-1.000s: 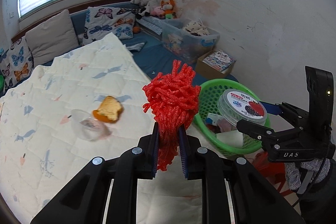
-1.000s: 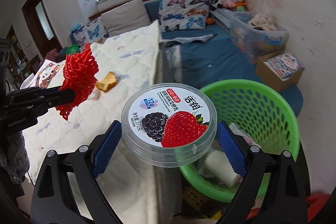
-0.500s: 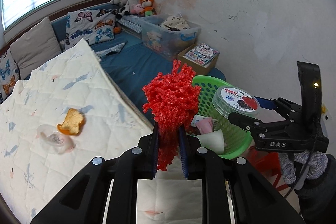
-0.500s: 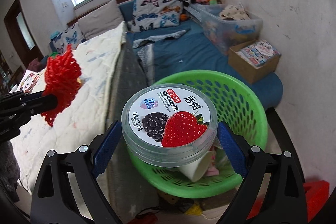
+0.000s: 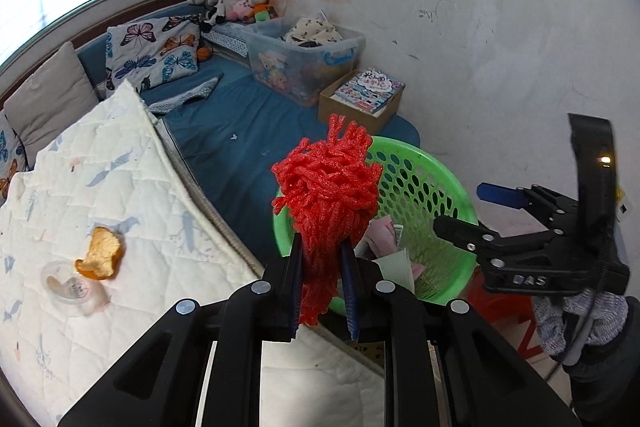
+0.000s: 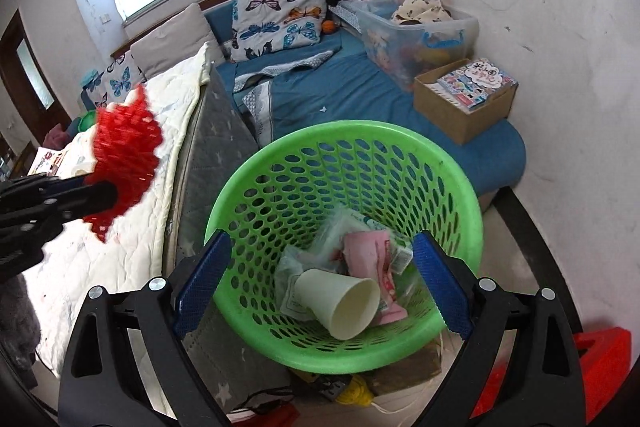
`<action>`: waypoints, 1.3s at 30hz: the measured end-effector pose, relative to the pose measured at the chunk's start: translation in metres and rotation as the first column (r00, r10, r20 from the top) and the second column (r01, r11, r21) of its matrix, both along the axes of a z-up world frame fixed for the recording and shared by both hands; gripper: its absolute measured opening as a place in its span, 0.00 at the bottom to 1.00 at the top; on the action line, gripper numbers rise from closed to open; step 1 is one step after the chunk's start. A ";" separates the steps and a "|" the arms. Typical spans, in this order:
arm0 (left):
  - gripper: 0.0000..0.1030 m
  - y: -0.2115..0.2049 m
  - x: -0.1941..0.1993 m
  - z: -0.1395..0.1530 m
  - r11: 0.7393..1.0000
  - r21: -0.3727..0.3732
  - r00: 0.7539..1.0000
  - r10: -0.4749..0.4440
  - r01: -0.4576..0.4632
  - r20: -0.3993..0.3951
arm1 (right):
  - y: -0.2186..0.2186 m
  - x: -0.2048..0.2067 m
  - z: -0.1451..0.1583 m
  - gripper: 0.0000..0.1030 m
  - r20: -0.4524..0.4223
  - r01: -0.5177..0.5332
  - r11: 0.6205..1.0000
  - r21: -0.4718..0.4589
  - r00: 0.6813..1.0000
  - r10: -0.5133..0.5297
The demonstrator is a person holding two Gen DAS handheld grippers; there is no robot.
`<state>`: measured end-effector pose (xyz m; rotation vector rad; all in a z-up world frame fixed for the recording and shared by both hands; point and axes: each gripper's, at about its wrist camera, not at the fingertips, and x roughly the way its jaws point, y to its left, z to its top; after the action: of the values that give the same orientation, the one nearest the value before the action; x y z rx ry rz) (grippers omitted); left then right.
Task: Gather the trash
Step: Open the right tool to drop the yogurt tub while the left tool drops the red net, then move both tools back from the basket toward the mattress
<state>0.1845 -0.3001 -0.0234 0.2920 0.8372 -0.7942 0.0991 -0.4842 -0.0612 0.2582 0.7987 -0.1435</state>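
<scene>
Red foam fruit net (image 5: 326, 187): light, squashy, springy; pinched low in left gripper (image 5: 323, 281), frame ctr. Right gripper (image 6: 318, 275) spread, empty, over green basket (image 6: 460, 187).

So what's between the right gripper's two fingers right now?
Nothing held: the right gripper stands open, with only the green basket and its trash below, seen in the right wrist view.

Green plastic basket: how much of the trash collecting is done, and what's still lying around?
Done: the green perforated plastic basket already holds a white paper cup and pink wrappers. In hand: the left tool grips a red foam net near the basket; the right tool hangs open and empty over it. Left: an orange peel and a clear plastic cup lie on the white quilt.
</scene>
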 end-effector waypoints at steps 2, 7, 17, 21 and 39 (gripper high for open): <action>0.17 -0.007 0.001 -0.004 1.000 0.003 1.000 -0.003 0.003 -0.015 | -0.002 -0.004 0.003 0.89 0.008 -0.001 1.000 -0.001 1.000 0.001; 0.18 -0.023 0.002 -0.015 1.000 0.014 0.999 -0.022 0.023 -0.045 | -0.006 -0.009 0.006 0.89 0.022 -0.004 1.000 0.003 1.000 0.004; 0.40 -0.043 0.000 -0.028 1.000 0.010 0.996 -0.028 0.029 -0.084 | -0.006 -0.017 0.012 0.89 0.040 -0.011 1.000 0.008 0.999 0.010; 0.51 -0.042 -0.004 -0.027 0.999 -0.007 0.997 -0.033 0.032 -0.063 | -0.006 -0.017 0.012 0.89 0.041 -0.010 1.000 0.012 0.999 0.009; 0.51 0.046 0.017 -0.009 0.988 0.008 0.987 0.157 -0.157 0.019 | 0.024 -0.008 0.020 0.89 0.059 -0.072 0.997 0.024 0.996 0.071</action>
<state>0.2018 -0.2541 -0.0323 0.2380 0.8359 -0.6398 0.0913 -0.4598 -0.0412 0.2572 0.7512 -0.0581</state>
